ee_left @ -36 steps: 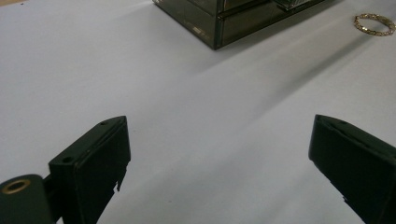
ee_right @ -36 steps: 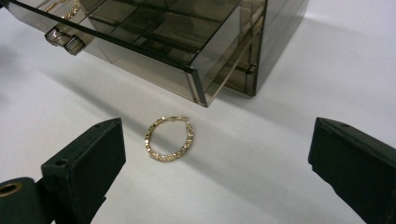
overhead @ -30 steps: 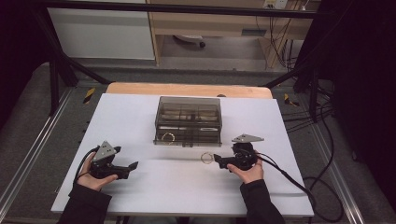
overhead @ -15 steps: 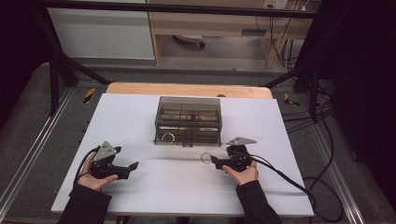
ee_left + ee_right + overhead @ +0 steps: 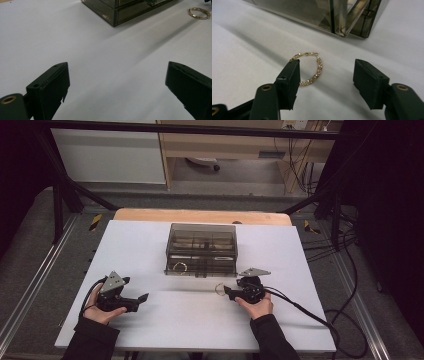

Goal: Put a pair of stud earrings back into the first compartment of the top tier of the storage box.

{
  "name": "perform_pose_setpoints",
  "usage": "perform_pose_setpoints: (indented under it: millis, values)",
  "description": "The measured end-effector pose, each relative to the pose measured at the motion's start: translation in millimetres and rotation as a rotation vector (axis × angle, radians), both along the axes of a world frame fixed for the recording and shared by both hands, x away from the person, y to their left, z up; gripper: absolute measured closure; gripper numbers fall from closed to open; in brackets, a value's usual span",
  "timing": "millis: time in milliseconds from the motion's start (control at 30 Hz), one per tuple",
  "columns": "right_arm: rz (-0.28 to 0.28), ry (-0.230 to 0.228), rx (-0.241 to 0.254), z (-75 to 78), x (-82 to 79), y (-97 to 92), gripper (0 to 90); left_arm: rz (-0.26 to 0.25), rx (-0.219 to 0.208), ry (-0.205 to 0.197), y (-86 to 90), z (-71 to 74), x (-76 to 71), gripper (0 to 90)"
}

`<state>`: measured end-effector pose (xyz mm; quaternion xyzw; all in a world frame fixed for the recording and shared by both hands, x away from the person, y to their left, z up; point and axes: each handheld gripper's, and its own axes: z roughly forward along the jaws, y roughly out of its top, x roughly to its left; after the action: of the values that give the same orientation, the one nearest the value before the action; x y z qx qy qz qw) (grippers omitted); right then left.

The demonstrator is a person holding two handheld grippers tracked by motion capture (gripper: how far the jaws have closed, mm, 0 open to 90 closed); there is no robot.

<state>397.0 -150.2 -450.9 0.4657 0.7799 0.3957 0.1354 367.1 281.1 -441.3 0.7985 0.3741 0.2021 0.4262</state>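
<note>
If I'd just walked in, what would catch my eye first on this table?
Probably the gold bracelet lying on the white table, between the right tongs, whose jaws have just been closing around it without pressing it yet. Behind it stands a smoky see-through box, mid-table.

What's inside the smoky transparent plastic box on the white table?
Through the smoky transparent plastic box dividers and a gold ring-shaped piece near its front left show; tinted walls and glare obscure the other compartments.
</note>
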Motion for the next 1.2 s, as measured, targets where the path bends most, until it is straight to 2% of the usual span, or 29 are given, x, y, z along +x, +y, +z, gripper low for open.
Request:
perform_pose_setpoints:
  millis: [200,567,933,1200]
  values:
    - [-0.006,-0.023,0.007,-0.7,0.6,1.2,49.6,0.000,0.000,0.001,0.0,-0.4,0.3,5.4]
    - [-0.002,-0.019,0.004,-4.8,2.8,4.4,58.5,-0.001,0.001,0.004,-0.2,-1.1,0.6,5.4]
    - [0.024,-0.024,-0.044,-5.7,3.2,12.0,67.6,-0.002,-0.001,0.003,-0.2,-0.7,0.4,5.4]
    - [0.031,-0.014,-0.043,-5.1,2.1,12.3,73.5,-0.002,-0.001,0.002,-0.2,-0.6,0.4,5.4]
